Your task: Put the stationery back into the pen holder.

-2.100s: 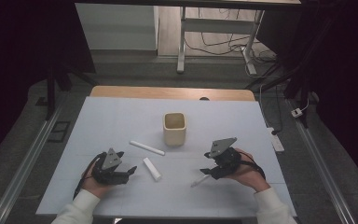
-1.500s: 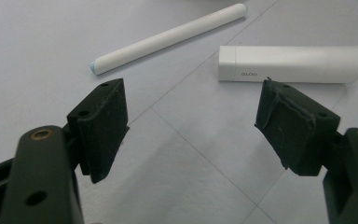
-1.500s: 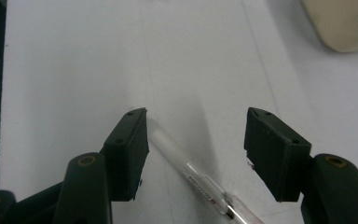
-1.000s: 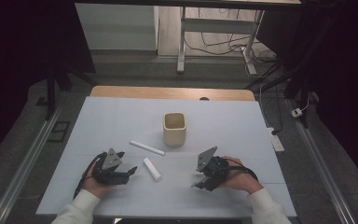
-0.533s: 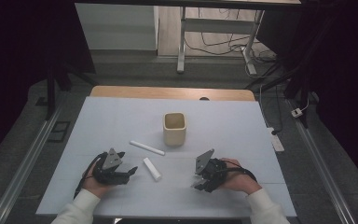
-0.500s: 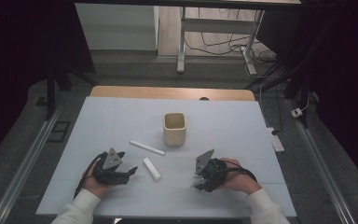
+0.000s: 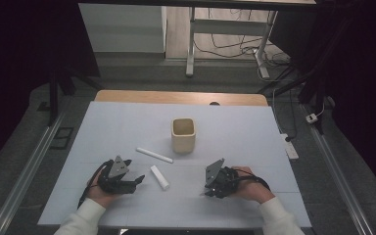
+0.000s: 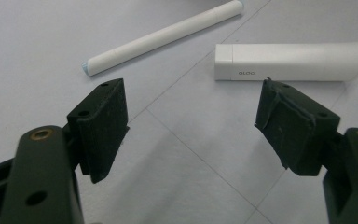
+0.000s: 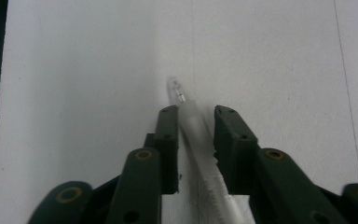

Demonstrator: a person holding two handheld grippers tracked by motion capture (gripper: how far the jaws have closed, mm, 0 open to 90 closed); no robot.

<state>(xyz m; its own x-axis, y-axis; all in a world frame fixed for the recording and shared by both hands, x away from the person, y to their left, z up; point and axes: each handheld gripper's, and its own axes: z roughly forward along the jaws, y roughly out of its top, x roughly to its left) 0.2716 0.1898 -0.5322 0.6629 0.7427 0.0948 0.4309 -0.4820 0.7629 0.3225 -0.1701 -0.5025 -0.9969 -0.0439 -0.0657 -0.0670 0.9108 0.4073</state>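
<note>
Wide pale blue table mat (image 7: 127, 122) over a wooden table (image 7: 176, 97), faint grid lines across it. Near the middle, an upright beige square cup (image 7: 182, 134), open at the top, apparently empty as far as the high view tells. To its left, lying flat, a thin white paper-wrapped stick (image 7: 154, 155); just nearer the person, a stubby white glue stick (image 7: 159, 177), capped, marked "GLOO" in the left gripper view (image 8: 291, 61). Both well apart from the cup, near each other but not touching.

Left gripper (image 7: 138, 179) low on the mat at the near left, jaws spread wide, nothing between them; pads (image 8: 103, 128) pointed toward the glue stick and the paper-wrapped stick (image 8: 161, 38) beyond, neither touched.

Right gripper (image 7: 206, 191) at the near right, tipped down onto the mat. In the right gripper view, right gripper (image 9: 193, 126) jaws drawn close on either side of a slim translucent pen (image 9: 193, 123), tip poking out ahead of the pads. Pads almost against the barrel; full contact hard to judge, likely closing or just closed. Pen flat on the mat, not lifted.

Step in hand, by judgement: picking the pen off the mat, probably for dropping into the cup. Next move: firm squeeze on the barrel, straight lift without dragging, swing forward and left over the cup's mouth, tilt toward upright, then release. Thin, smooth barrel, so some risk of slipping or rolling out between the pads.
</note>
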